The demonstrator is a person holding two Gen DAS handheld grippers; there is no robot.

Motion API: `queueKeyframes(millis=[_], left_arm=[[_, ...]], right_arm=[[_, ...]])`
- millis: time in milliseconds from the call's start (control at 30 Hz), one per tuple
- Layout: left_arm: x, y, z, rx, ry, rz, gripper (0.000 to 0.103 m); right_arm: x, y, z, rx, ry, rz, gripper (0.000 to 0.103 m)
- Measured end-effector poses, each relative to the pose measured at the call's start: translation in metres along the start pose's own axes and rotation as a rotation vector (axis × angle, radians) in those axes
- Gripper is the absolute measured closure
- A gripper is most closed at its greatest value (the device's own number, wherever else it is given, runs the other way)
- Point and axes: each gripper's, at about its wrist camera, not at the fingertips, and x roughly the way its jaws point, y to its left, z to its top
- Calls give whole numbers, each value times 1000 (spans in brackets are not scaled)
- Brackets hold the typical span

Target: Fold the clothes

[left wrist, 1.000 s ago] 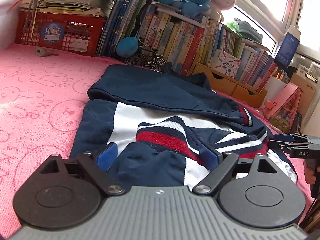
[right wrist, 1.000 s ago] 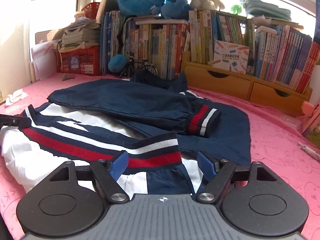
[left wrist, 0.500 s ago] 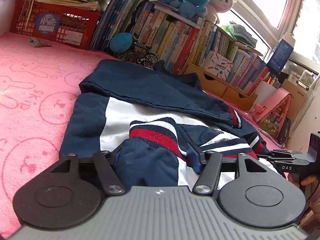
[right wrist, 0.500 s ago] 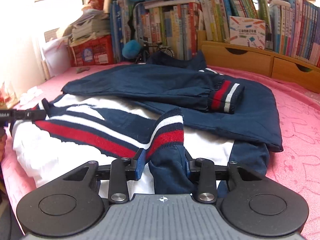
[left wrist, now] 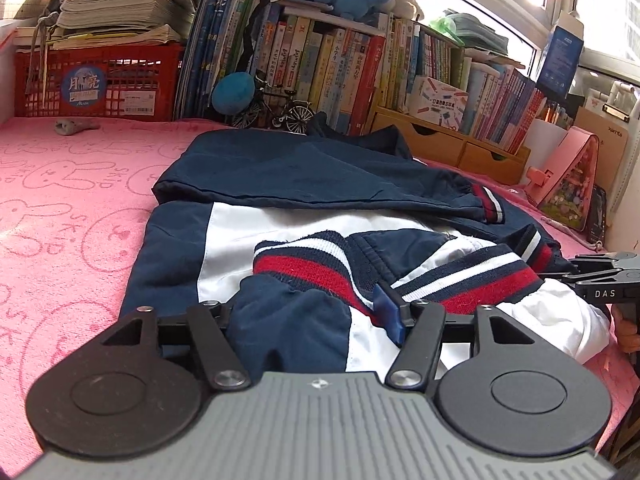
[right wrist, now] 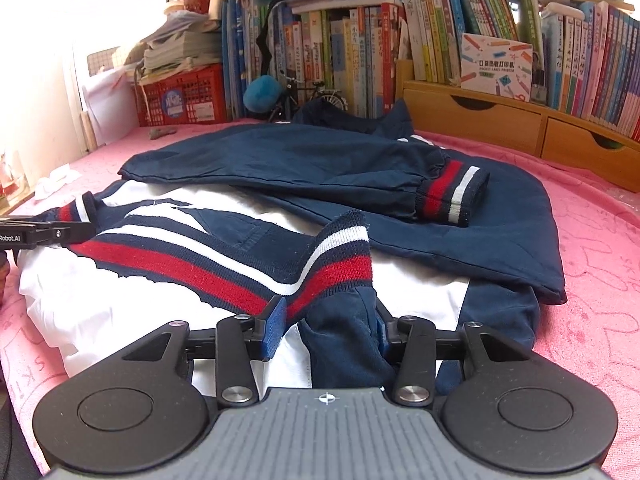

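Left wrist view: left hand-held gripper [left wrist: 308,312] closed on a navy fold of the jacket [left wrist: 280,184] at its striped hem.
Right wrist view: right hand-held gripper [right wrist: 330,326] clamped on navy fabric below the hem [right wrist: 332,268].
Jacket position: spread on the pink towel [left wrist: 60,208]; one sleeve [right wrist: 320,168] folded across the body.
Background: bookshelf [right wrist: 500,40].

A pink towel-like cover [left wrist: 72,216] printed with rabbits and smiling faces spread over the surface, and the navy, white and red jacket [left wrist: 320,184] lay flat on it. Beyond the jacket stood a red crate [left wrist: 96,80], a row of books [left wrist: 320,64] and a small model bicycle [left wrist: 276,108]. A small grey object [left wrist: 74,125] lay on the cover just before the crate, and wooden drawers [right wrist: 520,128] stood beside the books.
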Motion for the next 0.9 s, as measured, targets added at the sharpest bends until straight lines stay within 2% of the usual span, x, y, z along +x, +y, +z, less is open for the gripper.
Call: queueKeyframes(millis=[133, 233, 300, 367, 700, 900], left_arm=[[4, -3, 2, 26, 15, 8, 29], [8, -5, 4, 43, 32, 8, 18], [11, -5, 6, 55, 44, 8, 6], [14, -6, 7, 67, 56, 8, 0], [18, 0, 19, 77, 118, -42, 0], [23, -4, 17, 88, 112, -75, 0]], right_arm=[[0, 0, 0, 1, 1, -2, 54], [0, 0, -1, 4, 2, -4, 52], [0, 1, -1, 3, 2, -7, 51], [1, 1, 0, 5, 3, -10, 50], [2, 0, 0, 12, 6, -26, 41], [4, -1, 0, 21, 11, -45, 32]])
